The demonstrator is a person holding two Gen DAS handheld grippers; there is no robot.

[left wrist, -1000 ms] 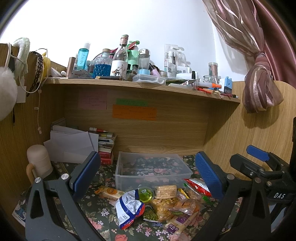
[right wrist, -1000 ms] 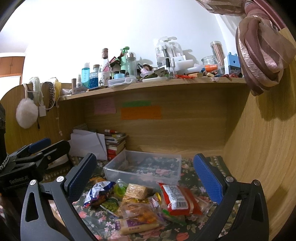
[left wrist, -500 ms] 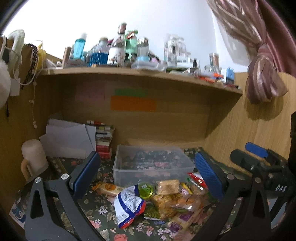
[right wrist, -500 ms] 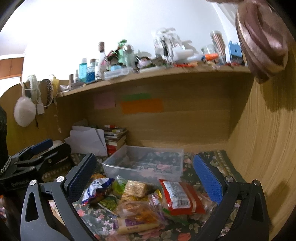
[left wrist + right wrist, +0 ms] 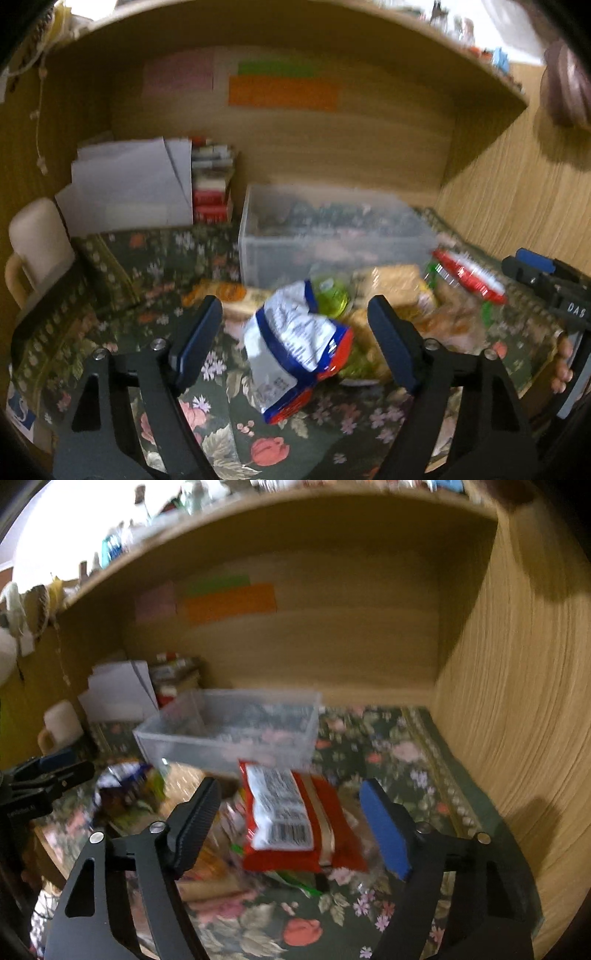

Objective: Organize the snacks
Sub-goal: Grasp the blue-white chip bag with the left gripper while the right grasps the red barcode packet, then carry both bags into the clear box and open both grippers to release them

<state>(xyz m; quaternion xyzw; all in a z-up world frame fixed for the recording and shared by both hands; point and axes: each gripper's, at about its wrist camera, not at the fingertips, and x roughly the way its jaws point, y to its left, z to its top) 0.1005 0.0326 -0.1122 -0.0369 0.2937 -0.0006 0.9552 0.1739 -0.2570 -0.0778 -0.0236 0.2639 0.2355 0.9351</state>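
A pile of snack packets lies on the floral cloth in front of an empty clear plastic bin [image 5: 332,236], which also shows in the right wrist view [image 5: 229,731]. My left gripper [image 5: 295,339] is open, its jaws on either side of a white, blue and red bag [image 5: 295,343]. My right gripper [image 5: 291,819] is open around a red packet with a white label [image 5: 291,816]. Neither gripper touches its packet. The red packet also shows in the left wrist view [image 5: 469,273]. Other snacks include an orange packet [image 5: 225,291] and a green cup [image 5: 328,295].
A cream mug [image 5: 37,240] stands at the left. White papers [image 5: 129,184] and stacked books [image 5: 212,181] sit behind it. A wooden back wall with coloured notes [image 5: 280,92] and a wooden side panel [image 5: 517,701] enclose the desk. The shelf above is crowded.
Both grippers have dropped and moved forward towards the snack pile. The jaws now frame the blue bag and the red packet. Both views are blurred by motion.
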